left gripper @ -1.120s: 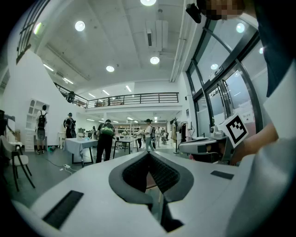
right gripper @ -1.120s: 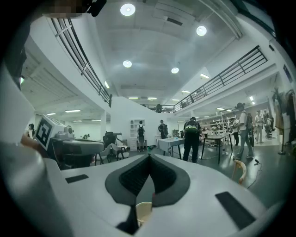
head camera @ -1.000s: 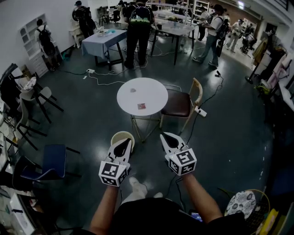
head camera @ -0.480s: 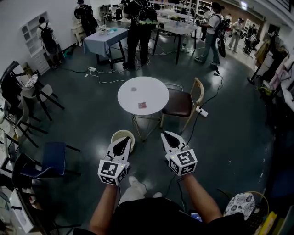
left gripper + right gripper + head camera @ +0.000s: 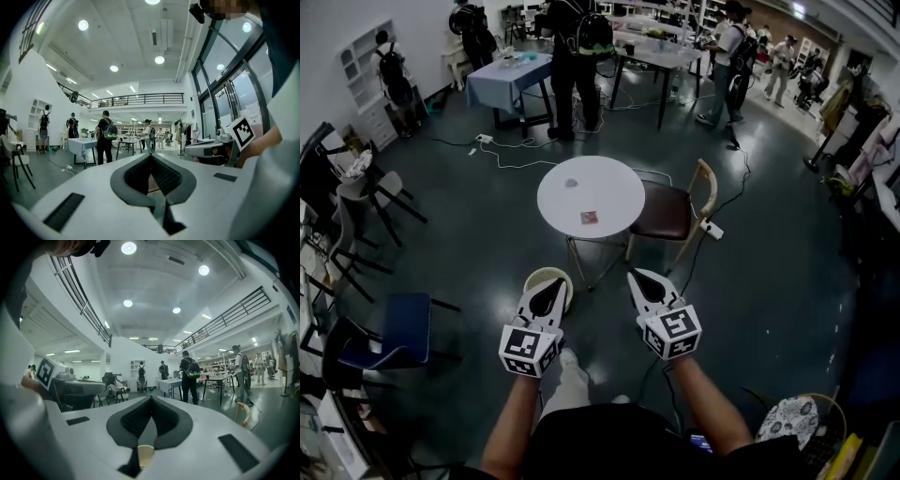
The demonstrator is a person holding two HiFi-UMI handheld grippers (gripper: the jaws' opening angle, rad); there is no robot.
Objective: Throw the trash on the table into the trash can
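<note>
A round white table [image 5: 614, 183] stands ahead in the head view. On it lie a small red-and-white scrap [image 5: 589, 217] and a small grey scrap [image 5: 572, 184]. A cream trash can [image 5: 542, 277] stands on the floor before the table, just under the tip of my left gripper [image 5: 553, 287]. My right gripper [image 5: 637, 278] is beside it, short of the table. Both are shut and empty, held level and side by side. The left gripper view shows shut jaws [image 5: 151, 156], and the right gripper view shows the same [image 5: 151, 399].
A wooden chair with a brown seat [image 5: 668, 211] stands right of the table, with a cable and power strip [image 5: 711, 228] behind it. Chairs [image 5: 398, 328] line the left wall. Several people [image 5: 577, 56] stand at tables farther back. A patterned stool [image 5: 792, 414] is at lower right.
The person's foot has stepped forward, and the room has shifted slightly in the view. Both grippers stay shut, side by side.
</note>
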